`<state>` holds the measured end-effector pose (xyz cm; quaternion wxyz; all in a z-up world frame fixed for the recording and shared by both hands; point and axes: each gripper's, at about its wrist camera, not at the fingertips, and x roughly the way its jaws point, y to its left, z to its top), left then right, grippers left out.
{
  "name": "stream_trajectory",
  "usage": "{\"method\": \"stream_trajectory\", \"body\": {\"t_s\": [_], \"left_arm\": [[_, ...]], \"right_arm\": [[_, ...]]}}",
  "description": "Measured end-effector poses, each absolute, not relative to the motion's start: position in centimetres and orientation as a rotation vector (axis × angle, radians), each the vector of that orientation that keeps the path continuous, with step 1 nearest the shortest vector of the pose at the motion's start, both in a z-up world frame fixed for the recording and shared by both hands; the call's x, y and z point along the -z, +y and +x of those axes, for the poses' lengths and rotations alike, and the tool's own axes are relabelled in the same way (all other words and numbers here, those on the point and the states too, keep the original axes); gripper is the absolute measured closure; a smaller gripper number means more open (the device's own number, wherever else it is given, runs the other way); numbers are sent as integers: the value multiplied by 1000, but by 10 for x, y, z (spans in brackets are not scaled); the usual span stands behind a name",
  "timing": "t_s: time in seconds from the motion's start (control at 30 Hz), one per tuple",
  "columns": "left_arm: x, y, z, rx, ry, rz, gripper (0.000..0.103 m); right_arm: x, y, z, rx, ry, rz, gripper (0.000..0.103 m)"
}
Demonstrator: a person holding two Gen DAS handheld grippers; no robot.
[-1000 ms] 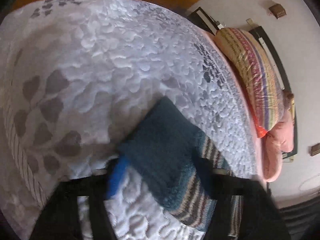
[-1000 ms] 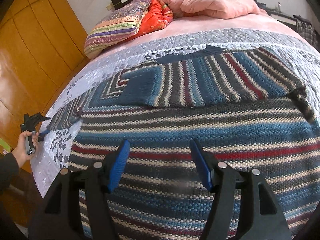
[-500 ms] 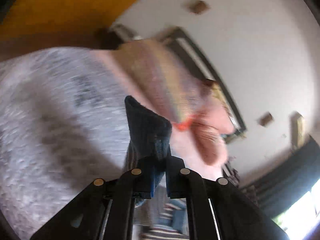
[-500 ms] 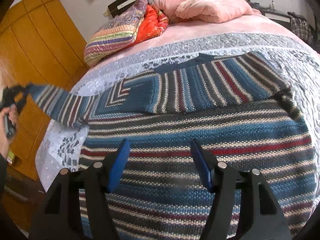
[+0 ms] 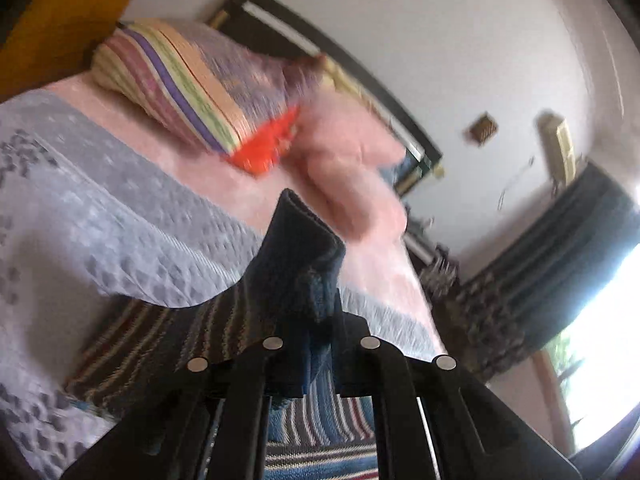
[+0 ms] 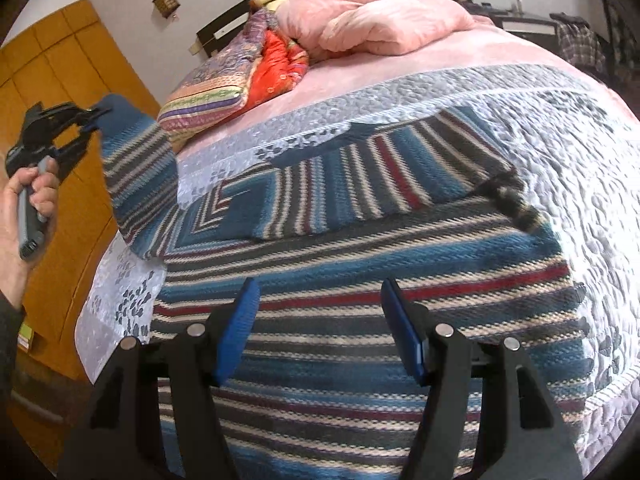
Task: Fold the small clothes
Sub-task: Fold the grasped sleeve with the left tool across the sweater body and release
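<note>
My left gripper [image 5: 316,344] is clenched on the sweater's sleeve cuff [image 5: 298,256], raised at the upper left of the right wrist view. The striped sweater [image 6: 360,280] fills that frame's centre, flat on the quilt [image 6: 580,168]. My right gripper [image 6: 320,328] hangs released over it, grasping nothing.

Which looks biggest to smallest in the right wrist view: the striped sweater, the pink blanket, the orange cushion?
1. Striped sweater, though nearness to the camera inflates it.
2. Pink blanket.
3. Orange cushion, partly hidden.
</note>
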<state>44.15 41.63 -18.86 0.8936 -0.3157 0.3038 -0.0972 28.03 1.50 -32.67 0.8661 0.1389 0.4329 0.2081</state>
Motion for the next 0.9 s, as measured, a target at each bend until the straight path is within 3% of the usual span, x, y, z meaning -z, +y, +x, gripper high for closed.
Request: {"method": "stream_trajectory", "body": {"t_s": [0.23,0.3,0.37,0.53,0.6,0.77,0.9], "left_arm": [[273,319,477,226,794,-562,96],[299,298,487,234,848,-535,95],[328,277,492,252,919,-512,90],[369,262,483,256,1006,-482,41],[364,284,464,243,965,-553,30],[362,319,398,213,924,-616,26],[369,334,340,193,915,-618,26]], "right_arm": [[342,-6,294,-419,942,345,40],[347,-10,301,-422,963,371,36],[350,-12,310,-428,990,409,25],[348,-17,352,-494,1052,565,16],[348,-16,374,-532,1076,639,16],[382,25,454,-664,1270,856,45],[415,64,489,-610,1418,838,45]]}}
